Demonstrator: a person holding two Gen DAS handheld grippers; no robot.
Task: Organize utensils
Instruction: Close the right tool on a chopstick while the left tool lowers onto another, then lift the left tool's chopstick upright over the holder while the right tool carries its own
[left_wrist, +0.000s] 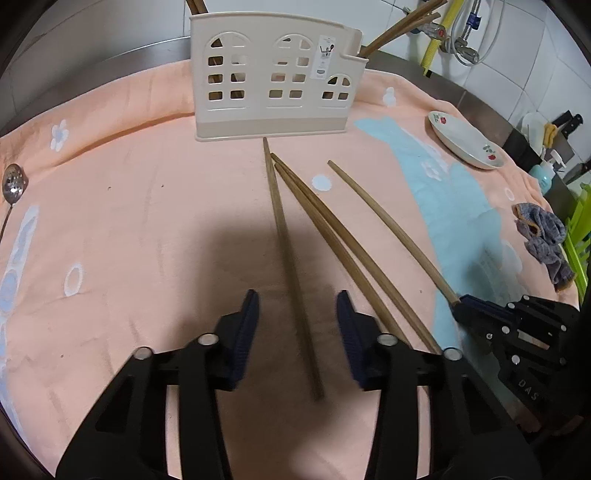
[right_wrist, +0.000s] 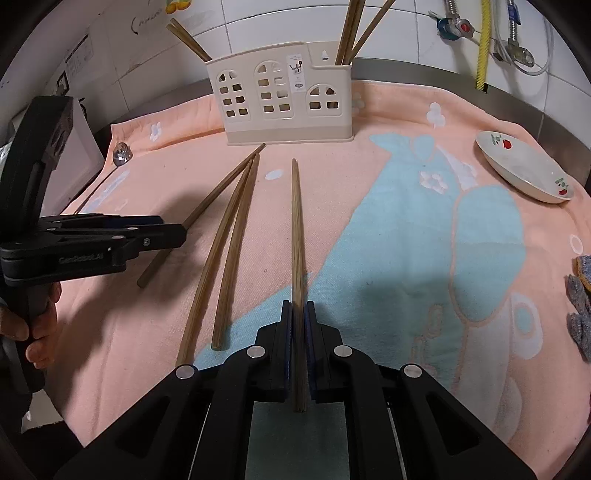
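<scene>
Now, towel (right_wrist: 369, 229): covers the desk, soft and rumpled.
Holder (right_wrist: 284, 96): upright at the back, chopsticks already inside.
Left gripper (left_wrist: 297, 325): wide open, straddling one loose chopstick (left_wrist: 284, 236), holding nothing.
Right gripper (right_wrist: 298, 325): closed on a chopstick (right_wrist: 297, 221) near its thick end.
Pair (right_wrist: 229, 243): lying between, touching.
Risk: gripped so far back, the long stick could pivot or miss the holder's slot.

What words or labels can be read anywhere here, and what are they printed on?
"DAS": raised letters on the right gripper body, cut off at the frame edge.
Raised lettering on the left gripper arm: too blurred to read.
White sticker on the utensil holder: a small pictogram, text too small.
Wall papers: illegible.
</scene>
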